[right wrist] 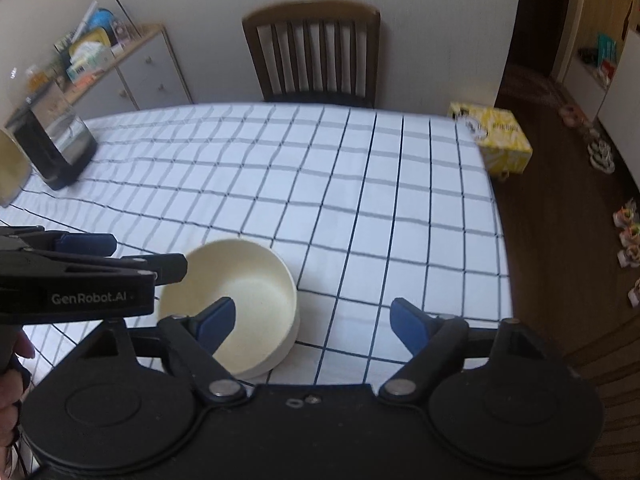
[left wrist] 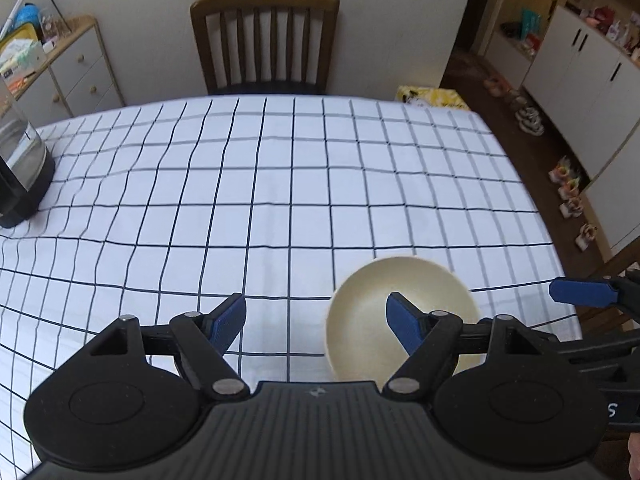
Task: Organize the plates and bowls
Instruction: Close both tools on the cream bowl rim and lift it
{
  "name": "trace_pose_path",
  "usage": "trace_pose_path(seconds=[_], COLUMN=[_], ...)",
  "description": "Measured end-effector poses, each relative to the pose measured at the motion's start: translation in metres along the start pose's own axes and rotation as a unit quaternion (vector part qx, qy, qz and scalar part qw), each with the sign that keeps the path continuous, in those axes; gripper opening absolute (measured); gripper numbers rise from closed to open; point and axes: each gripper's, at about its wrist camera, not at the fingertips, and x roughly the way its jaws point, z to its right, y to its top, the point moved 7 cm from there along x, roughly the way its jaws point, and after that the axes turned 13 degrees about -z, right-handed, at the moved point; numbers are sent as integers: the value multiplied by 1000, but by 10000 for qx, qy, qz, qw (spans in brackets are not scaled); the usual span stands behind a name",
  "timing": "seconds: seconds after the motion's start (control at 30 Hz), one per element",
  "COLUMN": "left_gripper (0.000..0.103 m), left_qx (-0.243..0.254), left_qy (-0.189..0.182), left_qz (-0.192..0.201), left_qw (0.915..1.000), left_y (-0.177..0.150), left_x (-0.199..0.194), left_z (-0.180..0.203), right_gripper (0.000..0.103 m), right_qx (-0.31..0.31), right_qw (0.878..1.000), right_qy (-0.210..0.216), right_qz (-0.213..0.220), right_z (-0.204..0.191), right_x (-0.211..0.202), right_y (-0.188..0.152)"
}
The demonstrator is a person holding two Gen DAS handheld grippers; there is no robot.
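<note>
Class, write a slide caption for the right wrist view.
Open right gripper above a cream bowl on a checked tablecloth, left gripper alongside.

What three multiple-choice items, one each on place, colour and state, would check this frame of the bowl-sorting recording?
1. Where is the cream bowl?
A. On the checked tablecloth
B. On the wooden chair
C. On the floor

2. What colour are the gripper pads?
A. Red
B. Blue
C. Green

3. How is the left gripper?
A. Shut on the bowl
B. Shut, holding nothing
C. Open, holding nothing

Key: 1 A, the bowl sits on the cloth near the table's front edge. 2 B, both views show blue pads. 3 C, its fingers stand wide apart with only cloth and bowl behind.
</note>
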Motion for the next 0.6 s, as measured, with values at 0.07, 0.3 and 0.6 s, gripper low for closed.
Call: trace_pose_path(seconds=[0.07, 0.3, 0.6], left_gripper=[77, 76, 33], left_qx=[5, 3, 102], left_qy=[30, -2, -35], left_qz=[-85, -233, -398], left_qw=[10000, 9997, 9992], left_y=[1, 2, -6], left_x=[9, 32, 41], left_z=[-1, -1, 2], right_gripper=[82, 75, 46], right_qx=[13, -58, -65], right_qw=[9999, 9995, 9986], right_qy=[16, 42, 75], right_qz=[-111, -317, -518], right_z=[-1, -6, -9], right_x=[9, 31, 48], right_y=[0, 3, 1])
